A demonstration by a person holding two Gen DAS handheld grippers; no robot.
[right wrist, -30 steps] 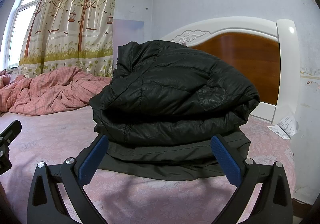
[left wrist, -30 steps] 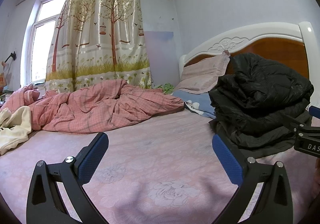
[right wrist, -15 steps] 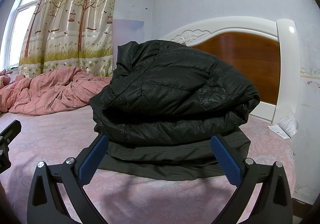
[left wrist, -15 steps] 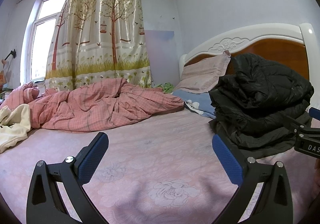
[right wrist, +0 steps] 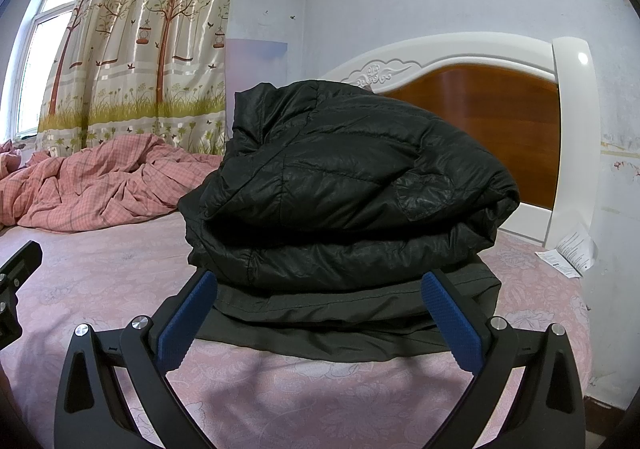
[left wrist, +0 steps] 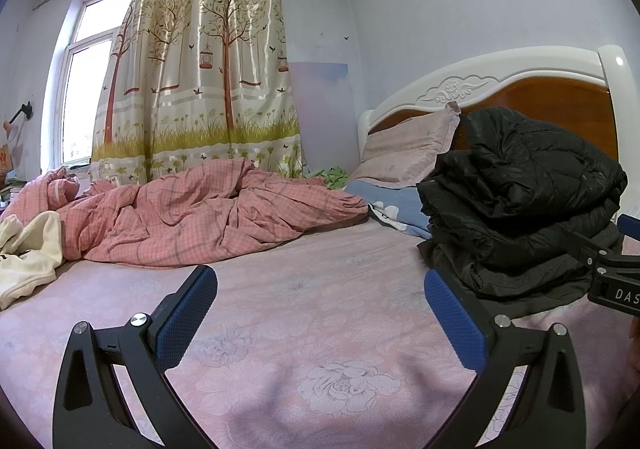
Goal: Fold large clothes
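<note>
Nearest the lens, right gripper [right wrist: 319, 319] spread wide, empty, just short of folded black jacket [right wrist: 344, 185] on pink bed sheet [right wrist: 120, 265]. Left gripper [left wrist: 320, 319] also spread (nothing between pads), jacket to its right. Beyond: pink checked quilt [left wrist: 208, 217], headboard [right wrist: 492, 121], curtain [left wrist: 200, 69].

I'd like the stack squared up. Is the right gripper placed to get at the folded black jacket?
Probably yes. The right gripper is open and faces the folded black jacket directly, with only bare bedsheet between them and nothing blocking.

Folded black jacket [right wrist: 340, 185] before spread right tool [right wrist: 320, 313]
</note>
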